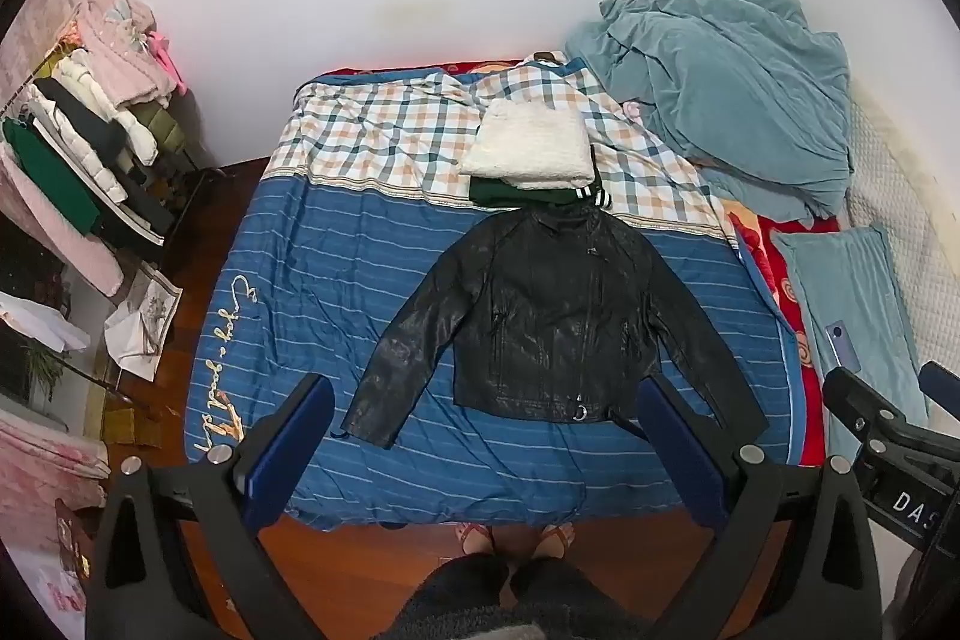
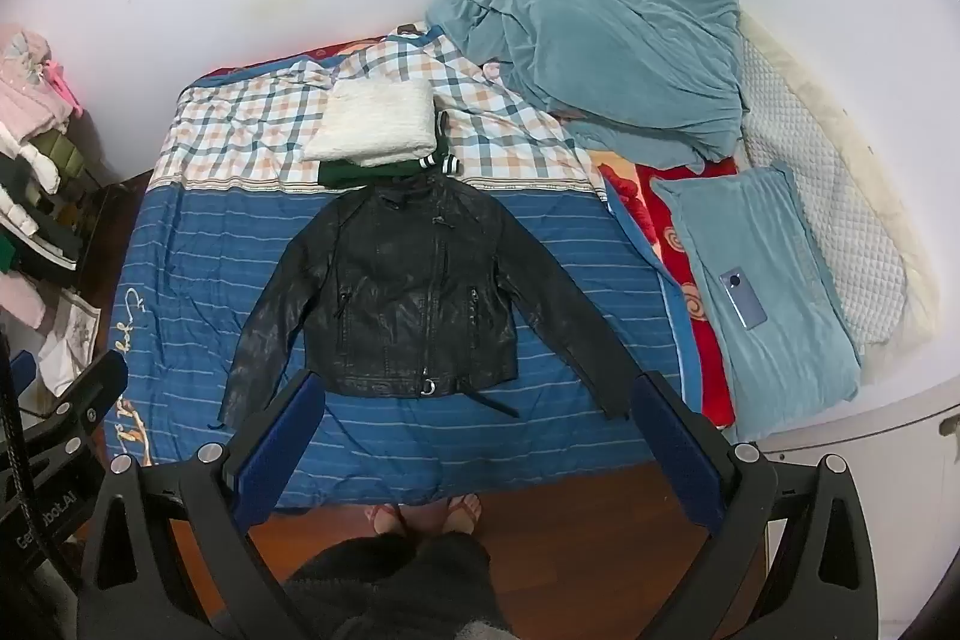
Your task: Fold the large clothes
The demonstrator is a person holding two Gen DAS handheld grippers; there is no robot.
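A black leather jacket (image 1: 540,316) lies flat and face up on the blue striped bedspread (image 1: 336,280), sleeves spread out to both sides; it also shows in the right wrist view (image 2: 414,298). Beyond its collar sits a folded white fleecy garment (image 1: 531,142) on a folded dark green one (image 1: 516,193). My left gripper (image 1: 486,394) is open and empty, held high above the bed's near edge. My right gripper (image 2: 477,391) is open and empty too, held beside it at the same height.
A heap of teal blanket (image 1: 720,88) lies at the bed's far right. A teal pillow (image 2: 762,292) with a phone (image 2: 744,298) on it lies right. A rack of clothes (image 1: 90,142) stands left. The person's feet (image 2: 426,511) stand on the wood floor.
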